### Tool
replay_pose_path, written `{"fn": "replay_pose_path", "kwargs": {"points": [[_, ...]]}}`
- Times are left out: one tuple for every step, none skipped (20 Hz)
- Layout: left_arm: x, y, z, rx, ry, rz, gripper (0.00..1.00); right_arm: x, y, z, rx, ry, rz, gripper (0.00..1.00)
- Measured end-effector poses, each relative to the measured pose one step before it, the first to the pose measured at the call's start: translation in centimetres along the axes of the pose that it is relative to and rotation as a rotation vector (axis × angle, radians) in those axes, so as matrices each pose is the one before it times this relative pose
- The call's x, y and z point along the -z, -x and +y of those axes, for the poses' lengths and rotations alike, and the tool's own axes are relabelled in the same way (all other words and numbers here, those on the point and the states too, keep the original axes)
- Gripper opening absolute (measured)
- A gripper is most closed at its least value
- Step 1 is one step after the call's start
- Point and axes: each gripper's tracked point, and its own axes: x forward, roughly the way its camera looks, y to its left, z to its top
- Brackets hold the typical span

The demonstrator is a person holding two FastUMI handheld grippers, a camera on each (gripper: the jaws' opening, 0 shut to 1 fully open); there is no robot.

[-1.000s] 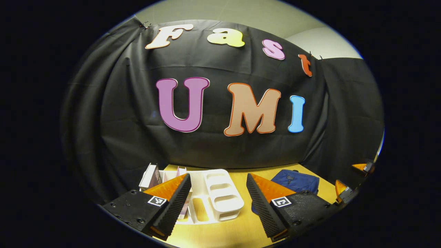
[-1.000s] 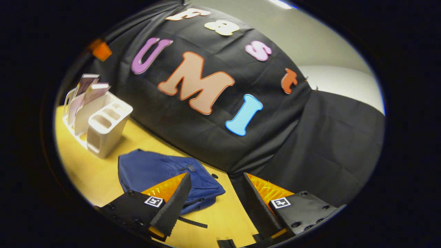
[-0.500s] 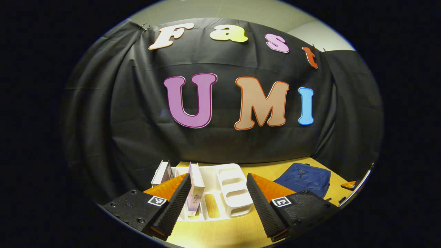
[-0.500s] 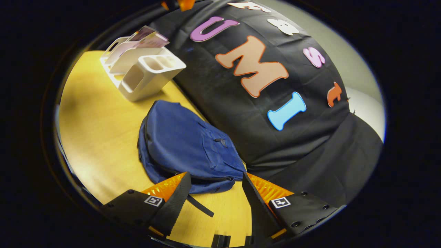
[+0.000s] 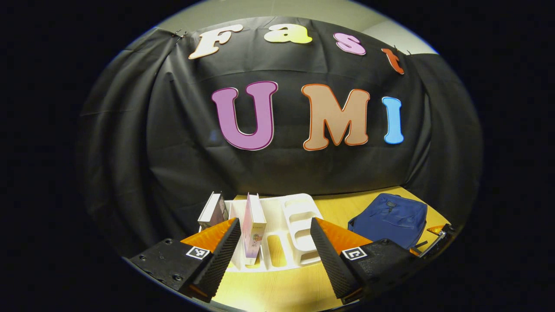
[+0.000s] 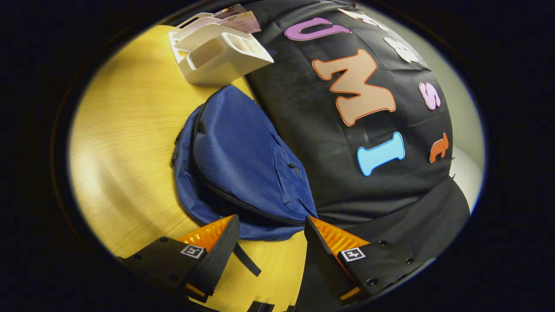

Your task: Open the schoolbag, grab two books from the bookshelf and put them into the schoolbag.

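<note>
As schoolbag [image 6: 243,160] lies zipped, jaws apart.

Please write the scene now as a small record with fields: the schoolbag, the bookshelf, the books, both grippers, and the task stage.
schoolbag: blue schoolbag lies flat on the wooden table, its main zipper looks closed
bookshelf: white bookshelf stands beside the bag
books: two books stand in the shelf slots
left gripper: open, holds nothing, faces the shelf
right gripper: open, holds nothing, near the bag's lower edge
task stage: bag not opened, no book taken yet
</note>
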Motion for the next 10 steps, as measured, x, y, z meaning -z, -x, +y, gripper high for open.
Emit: {"fn": "replay_pose_path", "kwargs": {"points": [[0.201, 0.131, 0.138, -0.007, 0.00206, 0.00297, 0.95, -0.102, -0.411, 0.025, -0.00035, 0.01012, -0.00354, 1.0], [0.096, 0.042, 0.13, -0.00521, 0.00396, 0.00352, 0.94, -0.118, -0.267, -0.123, 0.00329, 0.00938, -0.00509, 0.98], [0.24, -0.065, 0.1, -0.00361, 0.00452, 0.0059, 0.94, -0.051, -0.2, -0.103, 0.0043, 0.00876, -0.00507, 1.0], [0.145, 0.028, 0.057, -0.00284, 0.00367, 0.00444, 0.94, -0.123, -0.37, -0.08, 0.00135, 0.00472, -0.00488, 1.0], [0.149, 0.037, 0.096, -0.00463, 0.00191, 0.00247, 0.94, -0.295, -0.332, -0.145, 0.00089, 0.00174, -0.00507, 1.0], [-0.009, 0.002, 0.061, -0.00574, -0.00004, 0.00176, 0.92, -0.132, -0.299, -0.171, 0.00098, -0.00149, -0.00518, 0.98], [0.125, -0.013, 0.134, -0.00698, -0.00054, -0.00044, 0.92, -0.319, -0.281, -0.071, -0.00027, -0.00373, -0.00626, 1.0], [-0.04, -0.05, 0.048, -0.00457, 0.00173, -0.00039, 0.92, -0.22, -0.363, -0.047, 0.00101, -0.00274, -0.0054, 1.0], [0.001, 0.101, -0.109, 0.00056, 0.0026, -0.00013, 0.94, -0.286, -0.343, -0.148, 0.00169, -0.00067, -0.00626, 1.0], [-0.096, -0.082, -0.101, 0.00055, 0.00097, 0.00099, 0.94, -0.226, -0.411, -0.036, 0.00022, 0.00054, -0.00625, 0.98]]}}
